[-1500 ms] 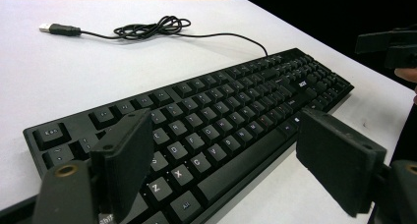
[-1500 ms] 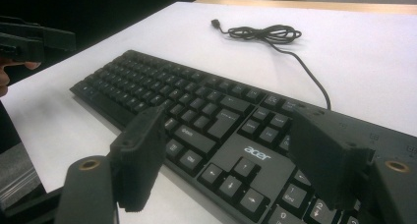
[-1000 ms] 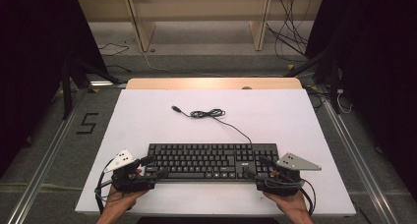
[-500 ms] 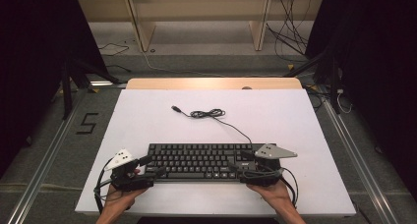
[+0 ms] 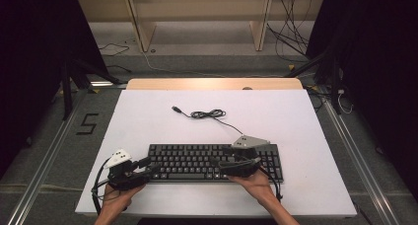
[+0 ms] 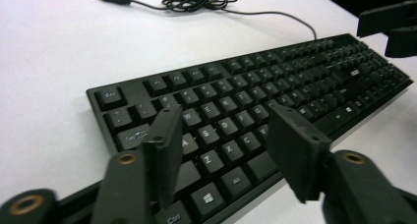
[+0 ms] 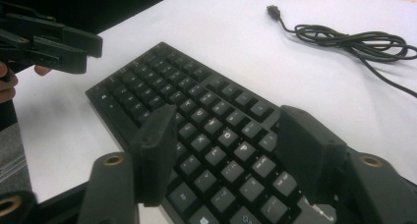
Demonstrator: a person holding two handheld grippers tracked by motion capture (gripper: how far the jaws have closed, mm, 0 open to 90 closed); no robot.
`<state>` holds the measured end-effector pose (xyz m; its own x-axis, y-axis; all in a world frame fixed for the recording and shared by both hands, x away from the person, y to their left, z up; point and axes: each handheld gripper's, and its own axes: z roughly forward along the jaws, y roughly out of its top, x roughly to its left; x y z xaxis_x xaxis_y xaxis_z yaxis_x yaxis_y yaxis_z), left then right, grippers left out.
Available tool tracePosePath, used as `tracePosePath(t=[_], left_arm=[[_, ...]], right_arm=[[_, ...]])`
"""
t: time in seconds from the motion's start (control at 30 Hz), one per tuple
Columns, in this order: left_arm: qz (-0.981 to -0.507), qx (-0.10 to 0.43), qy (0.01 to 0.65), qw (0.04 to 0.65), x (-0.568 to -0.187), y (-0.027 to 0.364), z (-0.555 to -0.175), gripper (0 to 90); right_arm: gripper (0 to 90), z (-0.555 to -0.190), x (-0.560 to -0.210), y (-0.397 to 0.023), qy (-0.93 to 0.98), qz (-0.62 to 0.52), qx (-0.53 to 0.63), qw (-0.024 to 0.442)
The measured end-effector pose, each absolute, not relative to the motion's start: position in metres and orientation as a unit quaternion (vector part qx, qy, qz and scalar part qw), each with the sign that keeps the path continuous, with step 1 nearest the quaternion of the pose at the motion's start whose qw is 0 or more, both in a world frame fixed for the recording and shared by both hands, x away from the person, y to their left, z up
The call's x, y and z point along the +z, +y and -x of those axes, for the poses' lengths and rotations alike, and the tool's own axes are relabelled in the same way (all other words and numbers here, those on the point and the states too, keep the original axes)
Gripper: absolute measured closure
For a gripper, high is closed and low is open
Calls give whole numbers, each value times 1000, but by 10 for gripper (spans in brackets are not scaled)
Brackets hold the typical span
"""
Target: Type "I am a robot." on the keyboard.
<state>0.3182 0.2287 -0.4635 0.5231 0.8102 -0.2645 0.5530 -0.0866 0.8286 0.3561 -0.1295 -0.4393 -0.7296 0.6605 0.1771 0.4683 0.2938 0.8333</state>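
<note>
Black keyboard (image 5: 216, 162) lies flat at 6 o'clock on the white table (image 5: 148, 121), its coiled cable (image 5: 209, 114) trailing toward 12. From above, your left gripper (image 5: 150, 165) sits at the keyboard's 9 o'clock end and your right gripper (image 5: 219, 165) over its right-of-centre keys. Your left gripper view adds legible key letters between its jaws; your right gripper view adds your other hand (image 7: 7, 84) at 9 o'clock. Both pairs of jaws have just been closing, yet stand apart above the keys, gripping nothing.
</note>
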Motion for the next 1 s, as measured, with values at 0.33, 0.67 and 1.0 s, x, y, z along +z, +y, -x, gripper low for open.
tracePosePath(t=[0.33,0.67,1.0], left_arm=[[-736,137,483,454,-468,233,-321,779],[-748,133,484,434,-471,232,-324,889],[-750,129,490,426,-474,234,-327,889]], right_arm=[[711,-369,-445,-113,809,-357,460,84],[900,-381,-452,-92,821,-359,437,82],[900,-387,-459,-73,831,-356,421,75]])
